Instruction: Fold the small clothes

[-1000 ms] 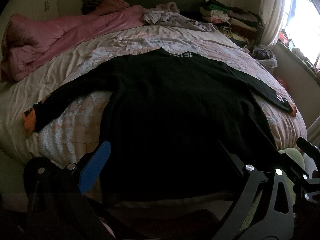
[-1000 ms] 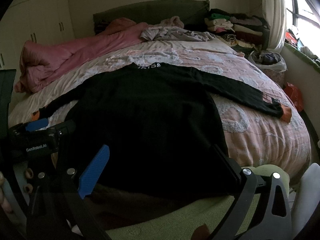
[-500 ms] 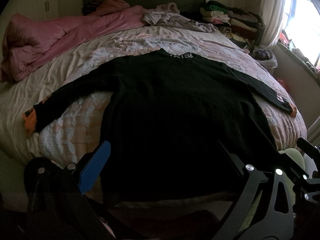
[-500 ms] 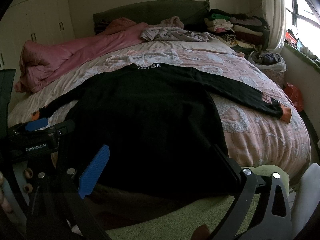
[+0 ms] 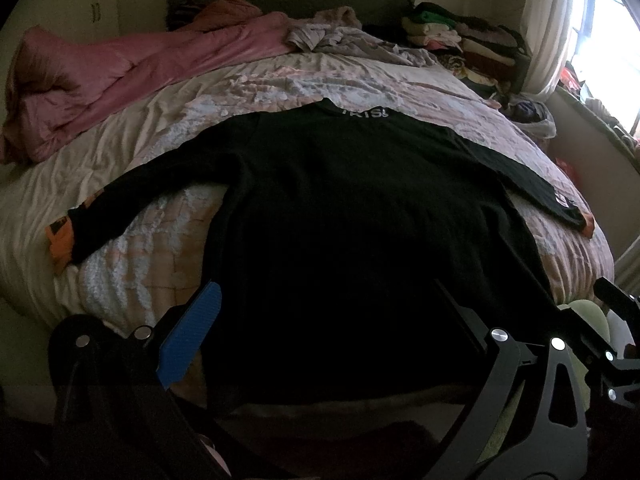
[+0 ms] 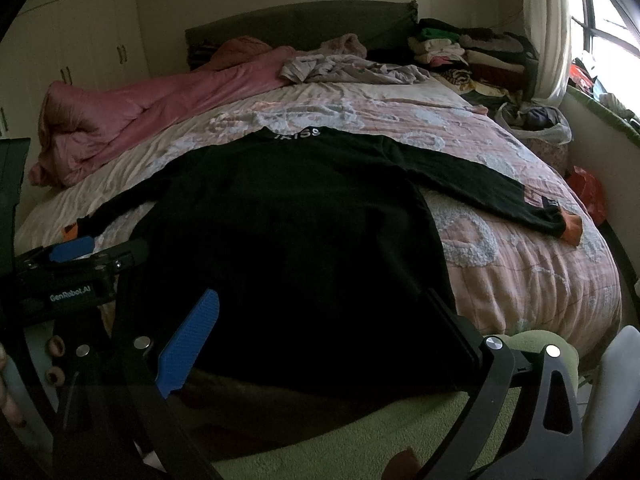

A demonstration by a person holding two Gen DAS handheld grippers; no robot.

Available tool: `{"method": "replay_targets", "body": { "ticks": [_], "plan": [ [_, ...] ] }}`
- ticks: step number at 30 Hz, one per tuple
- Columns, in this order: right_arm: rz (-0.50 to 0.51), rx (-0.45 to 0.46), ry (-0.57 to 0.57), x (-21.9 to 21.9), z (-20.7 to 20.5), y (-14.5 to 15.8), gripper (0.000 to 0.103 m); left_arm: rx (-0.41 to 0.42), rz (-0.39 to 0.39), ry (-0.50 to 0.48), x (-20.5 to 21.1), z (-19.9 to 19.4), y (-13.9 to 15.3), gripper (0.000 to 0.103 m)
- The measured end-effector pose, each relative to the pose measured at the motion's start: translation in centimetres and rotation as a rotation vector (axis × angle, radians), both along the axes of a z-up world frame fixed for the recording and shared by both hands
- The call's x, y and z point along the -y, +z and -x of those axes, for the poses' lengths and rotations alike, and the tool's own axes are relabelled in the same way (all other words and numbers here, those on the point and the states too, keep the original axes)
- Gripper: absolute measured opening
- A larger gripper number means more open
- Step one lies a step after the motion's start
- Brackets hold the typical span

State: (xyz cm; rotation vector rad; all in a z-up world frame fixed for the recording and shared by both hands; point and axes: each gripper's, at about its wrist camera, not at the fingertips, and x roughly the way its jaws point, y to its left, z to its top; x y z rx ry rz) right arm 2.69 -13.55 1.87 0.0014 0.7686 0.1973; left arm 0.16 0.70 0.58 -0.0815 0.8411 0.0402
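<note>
Garment: black long-sleeved top [image 5: 352,216] [image 6: 288,232], laid flat on the bed, neck away from the cameras, both sleeves spread outward.
Collar: white lettering, only partly readable.
Cuffs: orange; the right cuff [image 6: 570,226] lies near the bed's right edge.
Hem: lost in shadow between the gripper fingers; its edge is hard to trace.
Bed cover: pink-and-pale quilt [image 5: 304,84] [image 6: 520,264] under the top.
Left gripper [image 5: 320,344]: jaws wide apart, holding nothing, low over the hem end.
Right gripper [image 6: 320,344]: likewise spread and empty, same end.
Pads: one blue pad [image 5: 190,340] [image 6: 188,344] shows per gripper; the opposite finger is dark, pad unseen.
Far side: pink duvet [image 6: 160,112] bunched left; stacked folded clothes [image 6: 472,52] right.
Bag: plastic bag [image 6: 536,120] beside the bed, seemingly holding dark cloth.
</note>
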Motion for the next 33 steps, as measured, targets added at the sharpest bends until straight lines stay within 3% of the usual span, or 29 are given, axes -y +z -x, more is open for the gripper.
{"method": "replay_targets", "body": {
  "ticks": [18, 33],
  "plan": [
    [0.025, -0.015, -0.006, 0.2, -3.7, -0.3, 0.099, -0.029, -0.008, 0.032, -1.4, -5.3, 0.2, 0.094],
    [0.006, -0.018, -0.050, 2.2, -11.0, 1.3, 0.099, -0.022, -0.010, 0.043, -1.1, -11.7, 1.2, 0.094]
  ]
}}
